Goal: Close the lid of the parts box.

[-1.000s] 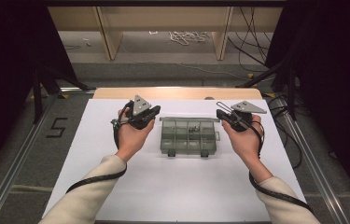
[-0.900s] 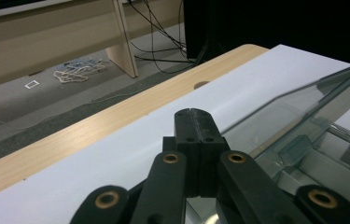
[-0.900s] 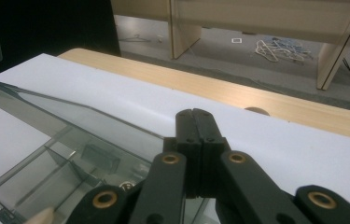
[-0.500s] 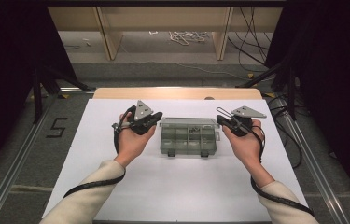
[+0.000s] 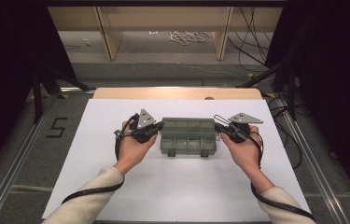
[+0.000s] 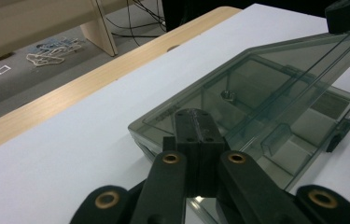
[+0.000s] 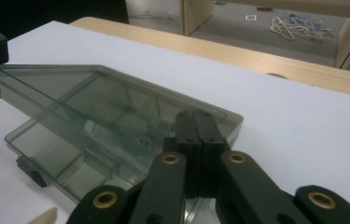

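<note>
Now organizer box (image 5: 189,136) between closed left fingers (image 6: 195,122), right fingers (image 7: 199,122).

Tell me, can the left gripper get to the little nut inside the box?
Probably not yet. The left gripper is shut at the box's end, and the half-raised lid still hangs over the small nut.

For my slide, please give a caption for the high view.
Two shut grippers, left and right, meet the ends of a clear box on a white table.
</note>
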Demonstrator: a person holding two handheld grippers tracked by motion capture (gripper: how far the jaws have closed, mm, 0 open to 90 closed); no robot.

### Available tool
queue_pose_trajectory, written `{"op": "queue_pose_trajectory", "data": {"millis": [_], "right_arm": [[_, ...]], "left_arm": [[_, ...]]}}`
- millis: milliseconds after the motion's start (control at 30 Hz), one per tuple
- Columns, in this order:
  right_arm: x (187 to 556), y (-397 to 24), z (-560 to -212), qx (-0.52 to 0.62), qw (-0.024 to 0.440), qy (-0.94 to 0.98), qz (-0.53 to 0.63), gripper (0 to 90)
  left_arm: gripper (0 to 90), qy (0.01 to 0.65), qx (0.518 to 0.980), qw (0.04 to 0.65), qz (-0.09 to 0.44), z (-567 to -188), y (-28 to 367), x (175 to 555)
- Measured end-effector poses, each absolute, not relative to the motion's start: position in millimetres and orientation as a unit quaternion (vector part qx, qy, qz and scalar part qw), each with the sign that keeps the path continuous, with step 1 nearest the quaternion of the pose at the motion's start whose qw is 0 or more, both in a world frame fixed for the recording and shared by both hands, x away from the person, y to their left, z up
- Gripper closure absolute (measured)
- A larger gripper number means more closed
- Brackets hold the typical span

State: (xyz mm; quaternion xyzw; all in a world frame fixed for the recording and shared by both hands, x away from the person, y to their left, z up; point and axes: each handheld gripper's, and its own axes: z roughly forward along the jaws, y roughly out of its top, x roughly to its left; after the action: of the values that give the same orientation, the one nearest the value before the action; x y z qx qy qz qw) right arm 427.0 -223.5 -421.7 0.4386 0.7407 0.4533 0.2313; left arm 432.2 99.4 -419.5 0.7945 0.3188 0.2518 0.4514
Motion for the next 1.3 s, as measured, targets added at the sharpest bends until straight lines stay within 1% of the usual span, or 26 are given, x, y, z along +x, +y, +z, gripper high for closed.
{"op": "queue_pose_trajectory", "data": {"millis": [67,133,267,300,333,367,467,533,633,733,767,867,900,967,1067,1133,1300], "right_arm": [[426.3,-223.2,-423.6,0.437,0.226,0.743,0.454,90.0],[424.7,-223.4,-424.6,0.439,0.22,0.747,0.449,90.0],[423.3,-223.2,-428.1,0.434,0.22,0.751,0.446,90.0],[422.3,-222.9,-428.5,0.439,0.214,0.752,0.444,90.0],[421.9,-222.9,-430.7,0.437,0.213,0.753,0.444,90.0],[421.9,-222.9,-430.7,0.437,0.213,0.753,0.444,90.0],[420.1,-224.0,-430.8,0.436,0.215,0.759,0.432,90.0],[419.4,-222.5,-431.5,0.441,0.205,0.757,0.437,90.0],[419.3,-222.9,-432.2,0.437,0.208,0.759,0.436,90.0],[419.2,-222.9,-433.8,0.435,0.205,0.759,0.439,90.0],[418.6,-223.0,-433.9,0.438,0.202,0.759,0.437,90.0],[417.6,-223.9,-434.3,0.437,0.198,0.763,0.433,90.0],[417.3,-223.9,-435.4,0.436,0.197,0.763,0.434,90.0],[416.8,-223.8,-436.5,0.438,0.191,0.764,0.434,90.0],[416.3,-224.2,-439.6,0.438,0.185,0.77,0.426,90.0],[416.2,-224.2,-441.7,0.435,0.188,0.774,0.42,90.0],[415.4,-222.1,-445.6,0.437,0.171,0.778,0.417,90.0]], "left_arm": [[89.9,0.325,0.794,0.452,0.244,-422.0,99.6,430.4],[89.9,0.322,0.796,0.448,0.248,-423.1,100.9,429.5],[89.9,0.323,0.795,0.451,0.245,-425.7,100.9,427.6],[89.9,0.316,0.801,0.444,0.246,-426.0,101.9,427.3],[89.9,0.324,0.795,0.453,0.241,-428.4,100.0,426.1],[89.9,0.321,0.801,0.445,0.239,-429.0,100.9,425.6],[89.9,0.323,0.802,0.445,0.233,-431.9,100.1,424.0],[89.9,0.327,0.797,0.45,0.235,-433.8,98.5,423.3],[89.9,0.316,0.806,0.441,0.237,-433.4,99.8,423.0],[89.9,0.325,0.799,0.448,0.233,-436.1,97.2,420.7],[89.9,0.317,0.808,0.439,0.233,-435.5,98.9,420.9],[89.9,0.326,0.801,0.446,0.229,-438.7,97.0,419.6],[89.9,0.315,0.81,0.435,0.235,-438.0,99.0,420.0],[89.9,0.322,0.804,0.445,0.229,-440.9,97.1,419.2],[89.9,0.314,0.816,0.428,0.227,-444.0,98.6,418.4],[89.9,0.317,0.817,0.426,0.225,-446.6,98.3,417.7],[89.9,0.311,0.822,0.422,0.223,-450.1,98.0,417.6]]}}
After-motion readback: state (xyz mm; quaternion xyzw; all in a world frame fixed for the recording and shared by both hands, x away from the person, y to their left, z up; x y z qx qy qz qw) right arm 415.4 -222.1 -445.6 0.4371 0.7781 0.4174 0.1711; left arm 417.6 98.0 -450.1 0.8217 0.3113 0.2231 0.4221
